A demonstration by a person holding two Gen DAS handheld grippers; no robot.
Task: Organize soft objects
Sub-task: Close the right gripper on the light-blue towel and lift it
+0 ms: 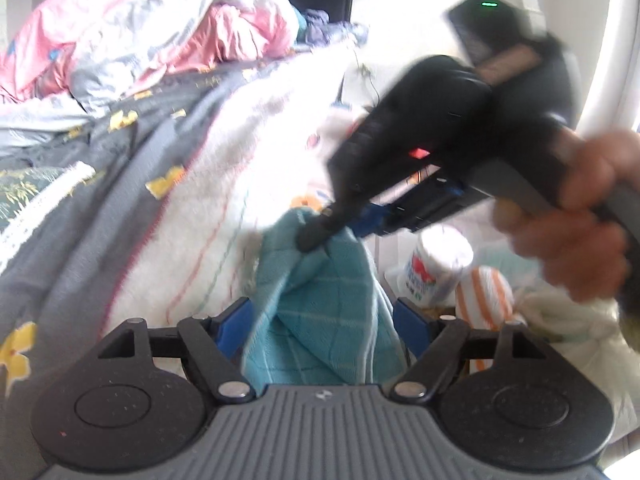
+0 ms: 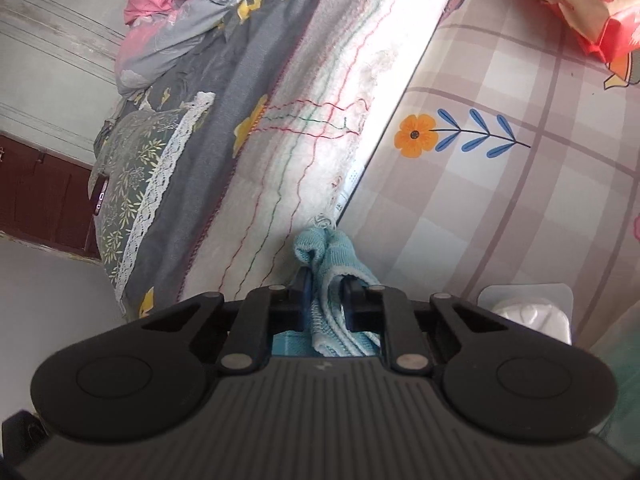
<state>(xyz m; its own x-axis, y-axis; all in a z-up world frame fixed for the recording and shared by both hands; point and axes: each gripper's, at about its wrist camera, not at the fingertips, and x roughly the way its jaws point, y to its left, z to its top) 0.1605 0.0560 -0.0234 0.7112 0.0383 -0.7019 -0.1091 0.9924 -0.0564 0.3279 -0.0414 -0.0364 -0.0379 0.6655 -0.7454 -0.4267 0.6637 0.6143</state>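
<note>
A teal checked towel (image 1: 320,308) hangs in the air beside the bed. In the left wrist view my left gripper (image 1: 326,320) has its blue-padded fingers (image 1: 234,326) spread wide, and the towel drapes between them without being clamped. My right gripper (image 1: 316,236), blurred, comes in from the right with a hand on it and pinches the towel's upper corner. In the right wrist view my right gripper (image 2: 328,288) is shut on a bunched fold of the towel (image 2: 326,248).
A bed with a grey flowered sheet (image 1: 120,184), a white fluffy blanket (image 2: 316,128) and a pink and grey duvet (image 1: 132,28) fills the left. A checked flowered cloth (image 2: 520,160) covers a surface at right. A tissue roll (image 1: 432,272) and an orange striped cloth (image 1: 484,300) lie beyond.
</note>
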